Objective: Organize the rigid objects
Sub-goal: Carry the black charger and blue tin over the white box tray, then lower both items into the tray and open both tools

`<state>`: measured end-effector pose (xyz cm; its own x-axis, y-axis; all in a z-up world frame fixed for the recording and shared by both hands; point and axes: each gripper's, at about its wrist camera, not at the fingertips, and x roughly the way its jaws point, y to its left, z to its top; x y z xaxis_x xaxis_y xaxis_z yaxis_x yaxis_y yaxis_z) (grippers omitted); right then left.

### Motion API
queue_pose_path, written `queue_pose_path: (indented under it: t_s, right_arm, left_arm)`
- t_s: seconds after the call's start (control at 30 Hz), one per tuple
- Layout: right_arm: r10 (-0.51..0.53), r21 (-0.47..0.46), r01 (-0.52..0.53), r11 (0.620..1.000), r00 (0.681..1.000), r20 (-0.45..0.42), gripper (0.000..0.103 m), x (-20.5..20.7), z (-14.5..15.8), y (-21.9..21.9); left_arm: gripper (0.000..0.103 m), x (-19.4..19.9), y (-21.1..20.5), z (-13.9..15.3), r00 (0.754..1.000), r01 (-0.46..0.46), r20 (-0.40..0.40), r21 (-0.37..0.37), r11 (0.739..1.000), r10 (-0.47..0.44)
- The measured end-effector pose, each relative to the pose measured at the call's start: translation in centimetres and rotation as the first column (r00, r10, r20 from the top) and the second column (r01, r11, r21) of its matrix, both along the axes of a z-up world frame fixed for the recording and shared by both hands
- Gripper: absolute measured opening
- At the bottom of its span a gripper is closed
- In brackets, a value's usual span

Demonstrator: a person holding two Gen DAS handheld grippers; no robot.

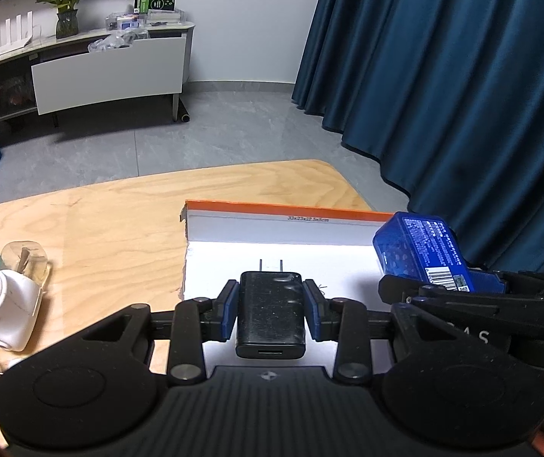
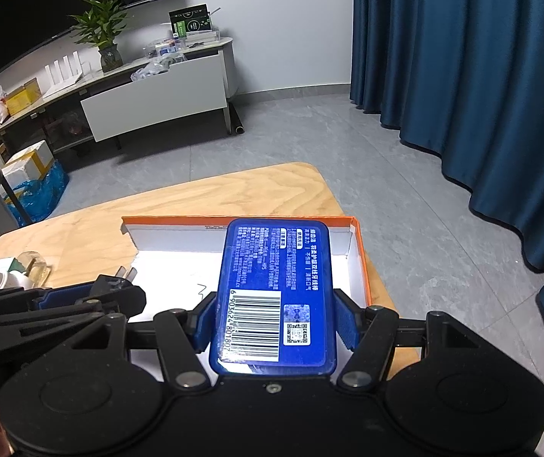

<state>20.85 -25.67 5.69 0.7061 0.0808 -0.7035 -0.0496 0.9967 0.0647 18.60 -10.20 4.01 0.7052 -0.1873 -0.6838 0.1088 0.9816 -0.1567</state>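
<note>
Orange-rimmed, the white cardboard tray (image 1: 291, 245) sits on the wooden table (image 1: 119, 221). Over the tray, the left tongs (image 1: 271, 310) clamp a black USB charger (image 1: 271, 306), prongs forward. Beside them, over the tray's right side, the right tongs (image 2: 274, 320) grip a blue plastic case (image 2: 274, 289). Left of the tray lie white plug adapters (image 1: 3, 304).

1. Blue case (image 2: 274, 293), clamped between the right gripper's (image 2: 276, 323) pads: white barcode label, digits "6 903624 801807" partly legible; QR code beside it; white Chinese print above, too small to read.
2. Orange-edged box (image 1: 287, 224), ahead of the left gripper: dimension print on the inner wall, blurred.
3. Right gripper body, seen from the left wrist: letters "A S".
</note>
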Motion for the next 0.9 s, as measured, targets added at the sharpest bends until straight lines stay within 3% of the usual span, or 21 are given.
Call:
queue_pose_path:
  t_s: [0.4, 0.6, 0.77, 0.8, 0.87, 0.9]
  right_arm:
    - [-0.005, -0.022, 0.005, 1.0, 1.0, -0.012, 0.075, 2.1, -1.0, 0.0]
    - [-0.02, 0.033, 0.018, 0.999, 0.998, 0.059, 0.083, 1.0, -0.1, -1.2]
    - [-0.052, 0.0, 0.052, 0.999, 0.992, 0.114, 0.084, -0.3, 1.1, -1.7]
    - [-0.057, -0.003, 0.058, 0.998, 0.991, 0.121, 0.085, -0.5, 1.3, -1.8]
    - [-0.075, -0.001, 0.076, 0.997, 0.988, 0.133, 0.085, -1.0, 1.7, -2.1]
    - [-0.082, 0.002, 0.082, 0.997, 0.987, 0.135, 0.085, -1.2, 1.8, -2.3]
  left_arm:
    - [0.036, 1.6, -0.2, -0.5, 1.0, 0.008, -0.005, -0.015, 1.0, -0.008]
    - [0.036, 2.4, -0.3, -0.8, 1.0, 0.01, 0.0, -0.036, 0.999, -0.01]
    - [0.037, 2.7, -0.9, -1.1, 0.999, 0.044, 0.01, -0.078, 0.996, -0.043]
    - [0.052, 2.7, -1.0, -1.0, 0.999, 0.05, 0.012, -0.087, 0.995, -0.049]
    - [0.067, 2.4, -1.3, -0.8, 0.999, 0.044, 0.018, -0.084, 0.996, -0.043]
    - [0.07, 2.1, -1.4, -0.7, 0.999, 0.046, 0.029, -0.083, 0.995, -0.044]
